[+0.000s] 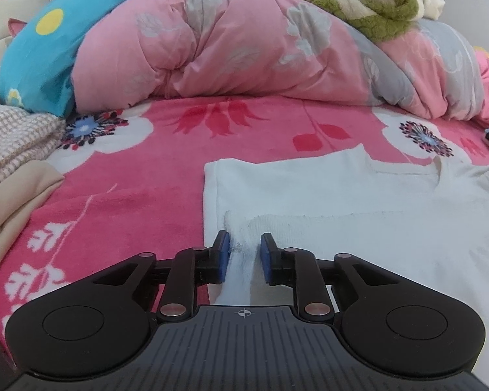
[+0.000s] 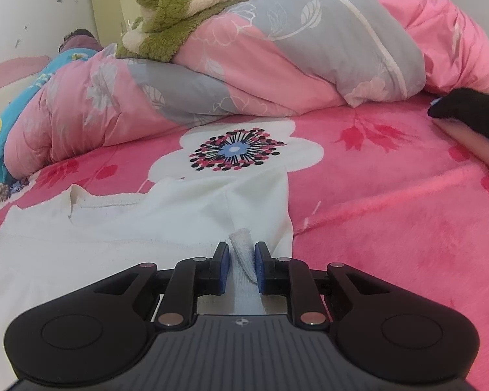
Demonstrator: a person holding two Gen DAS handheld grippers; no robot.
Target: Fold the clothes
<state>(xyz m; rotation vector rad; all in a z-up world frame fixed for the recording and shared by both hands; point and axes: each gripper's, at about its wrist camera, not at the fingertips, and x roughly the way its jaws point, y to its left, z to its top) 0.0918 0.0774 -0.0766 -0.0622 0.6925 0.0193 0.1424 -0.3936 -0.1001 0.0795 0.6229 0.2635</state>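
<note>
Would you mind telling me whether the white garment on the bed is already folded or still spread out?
Partly folded: the white garment lies flat on the pink blanket, with a sleeve and side panel turned in over its body.

Bed's covered in a bright pink floral blanket, with a big pink and grey quilt bunched up along the far side and a blue pillow to its left. White scuffed wall behind, pale yellow cabinet in the corner. Light's soft and even.
</note>
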